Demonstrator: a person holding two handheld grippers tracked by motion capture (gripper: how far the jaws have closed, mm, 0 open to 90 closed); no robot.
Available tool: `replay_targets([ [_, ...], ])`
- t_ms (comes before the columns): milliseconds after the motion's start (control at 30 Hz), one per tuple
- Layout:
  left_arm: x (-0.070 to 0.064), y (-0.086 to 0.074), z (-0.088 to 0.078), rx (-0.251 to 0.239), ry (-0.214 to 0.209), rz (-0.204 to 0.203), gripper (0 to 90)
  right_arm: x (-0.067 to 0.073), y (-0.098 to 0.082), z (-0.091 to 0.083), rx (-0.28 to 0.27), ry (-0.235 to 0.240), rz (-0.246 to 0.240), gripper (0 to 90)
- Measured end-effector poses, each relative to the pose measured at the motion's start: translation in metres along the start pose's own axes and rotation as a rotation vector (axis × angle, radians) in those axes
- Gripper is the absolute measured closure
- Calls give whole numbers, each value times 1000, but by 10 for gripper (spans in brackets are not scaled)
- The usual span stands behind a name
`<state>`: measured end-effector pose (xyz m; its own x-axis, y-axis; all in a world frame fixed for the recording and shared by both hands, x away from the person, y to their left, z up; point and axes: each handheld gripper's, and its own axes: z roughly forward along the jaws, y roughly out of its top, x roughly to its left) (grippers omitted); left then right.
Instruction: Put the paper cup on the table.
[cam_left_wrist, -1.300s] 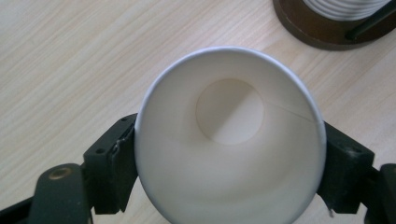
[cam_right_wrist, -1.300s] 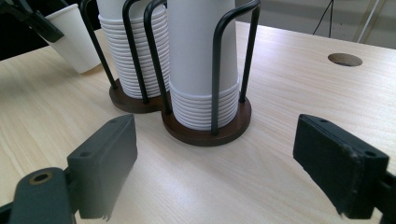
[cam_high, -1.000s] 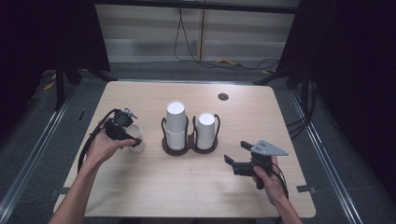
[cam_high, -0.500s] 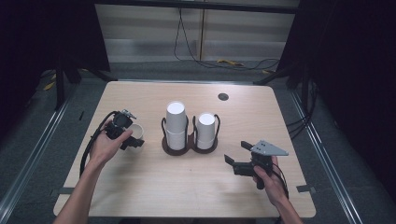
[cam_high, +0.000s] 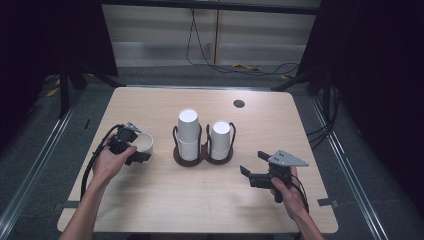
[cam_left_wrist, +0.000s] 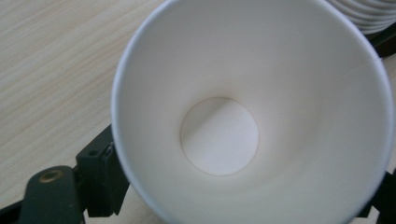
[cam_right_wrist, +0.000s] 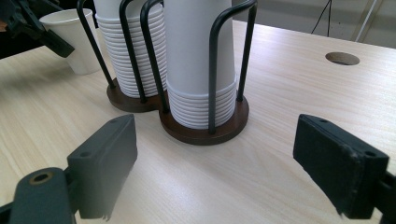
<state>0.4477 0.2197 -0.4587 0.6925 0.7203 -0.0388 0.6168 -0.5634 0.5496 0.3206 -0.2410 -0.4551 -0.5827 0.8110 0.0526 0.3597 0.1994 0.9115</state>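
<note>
A single white paper cup (cam_high: 144, 142) sits upright between the fingers of the left gripper (cam_high: 134, 150), which are clamped on its sides near the rim; in the left gripper view the cup's open mouth (cam_left_wrist: 252, 112) faces the camera, and one black finger (cam_left_wrist: 100, 175) presses against its wall. The cup's base looks to be on or just above the wooden surface (cam_high: 150, 200), though I cannot tell which. Just beyond those fingers, toward the middle of the surface, stands a black wire cup holder (cam_high: 202, 155) on a dark wooden base, carrying two stacks of white cups (cam_high: 189, 134), the nearer stack to the held cup being the taller. Well apart on the far side of the holder, the right gripper (cam_high: 251, 167) hangs low over the surface with its fingers (cam_right_wrist: 105, 163) spread wide and nothing between them, pointing at the holder. A small round hole (cam_high: 239, 104) lies in the surface farther off.
</note>
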Motion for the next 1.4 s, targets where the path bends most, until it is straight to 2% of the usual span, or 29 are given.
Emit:
replay_targets([
  [33, -1, -1, 0, -14, -8, -16, 158, 0, 0, 0, 1, -2, -3, 138],
  [133, -2, -5, -2, -27, 2, -4, 164, 0, 0, 0, -1, -5, -5, 137],
  [233, -4, -7, -6, -58, -6, -6, 161, 0, 0, 0, 3, -6, -3, 138],
  [300, -5, -8, -10, -64, 10, 2, 164, 0, 0, 0, 3, -5, -4, 138],
  [333, -4, -9, -13, -78, 1, 1, 161, 0, 0, 0, 0, -6, -4, 137],
  [367, -5, -11, -15, -112, -2, -23, 162, 0, 0, 0, 1, -4, -7, 138],
  [400, -5, -12, -18, -129, -4, -28, 165, 0, 0, -1, 0, -5, -5, 137],
  [533, -9, -16, -25, -151, 10, -26, 165, -1, 0, -1, -1, -12, 0, 137],
  [633, -10, -21, -31, -195, 7, -44, 165, -1, 0, -2, -4, -9, 0, 137],
  [700, -10, -25, -36, -204, 14, -53, 166, -1, 0, -2, -2, -11, 1, 138],
  [833, -12, -34, -42, -250, -20, -59, 164, -1, 0, -3, -3, -13, 2, 138],
  [900, -15, -37, -42, -267, -20, -78, 161, -1, 0, -4, 0, -16, 0, 138],
  [967, -19, -42, -42, -280, 11, -85, 161, -2, -1, -4, -3, -27, 7, 139],
  [1067, -25, -51, -44, -336, -28, -94, 161, -3, -1, -6, -3, -33, 10, 138],
  [1100, -29, -54, -45, -361, -23, -93, 160, -3, -1, -6, -2, -36, 13, 138],
  [1167, -34, -59, -47, -370, -4, -73, 160, -2, -1, -7, -1, -35, 12, 138],
  [1200, -37, -61, -48, -384, -7, -76, 160, -2, -1, -7, 1, -36, 11, 138],
  [1267, -41, -66, -50, -412, -40, -99, 160, -1, -1, -6, 6, -29, 5, 138],
  [1333, -46, -71, -51, -440, -49, -108, 160, 0, -2, -6, 18, -31, 1, 138],
  [1400, -53, -74, -51, -445, -31, -100, 160, 1, -3, -7, 22, -28, -3, 139],
])
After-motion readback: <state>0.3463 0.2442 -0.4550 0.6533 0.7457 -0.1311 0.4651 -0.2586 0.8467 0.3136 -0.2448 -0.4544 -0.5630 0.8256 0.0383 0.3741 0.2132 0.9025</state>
